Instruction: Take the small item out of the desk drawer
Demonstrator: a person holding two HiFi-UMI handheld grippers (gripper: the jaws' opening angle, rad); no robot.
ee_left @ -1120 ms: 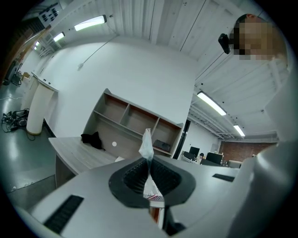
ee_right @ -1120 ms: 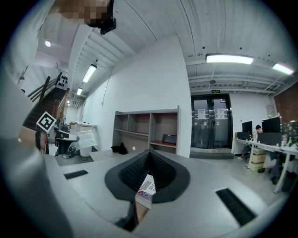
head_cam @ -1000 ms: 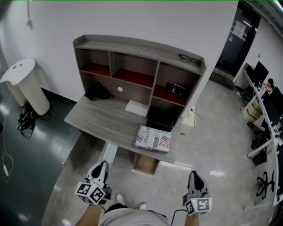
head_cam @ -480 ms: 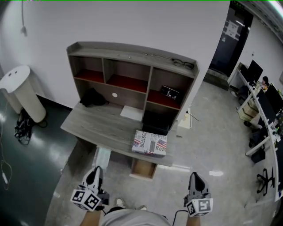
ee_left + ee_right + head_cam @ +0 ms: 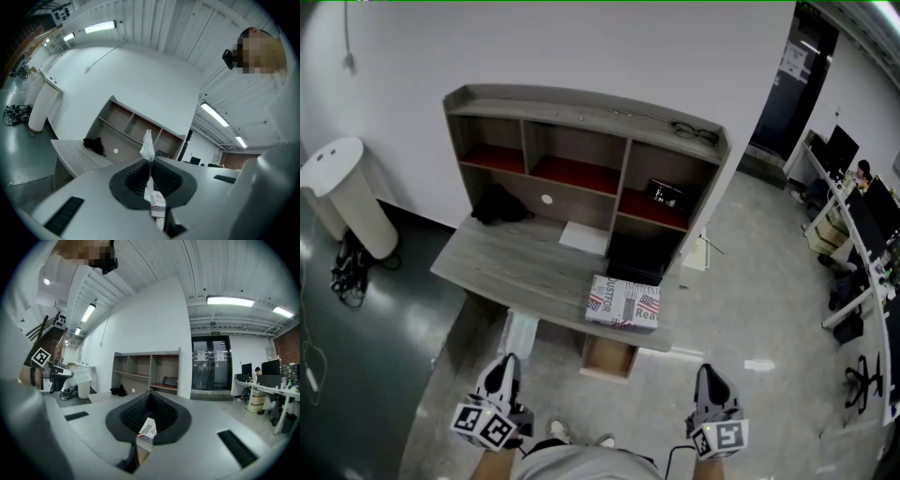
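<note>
Removal step judged done; drawer standing open.
Left gripper clamped shut on a small white item, well clear of the drawer. Right gripper closed, empty. Next probably calls for setting it on the desk.

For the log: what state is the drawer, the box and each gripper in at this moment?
Drawer: pulled open under the desk.
Left gripper: jaws shut on a small white item.
Right gripper: jaws shut, nothing between them.
Printed box: lying flat on the desk.
</note>
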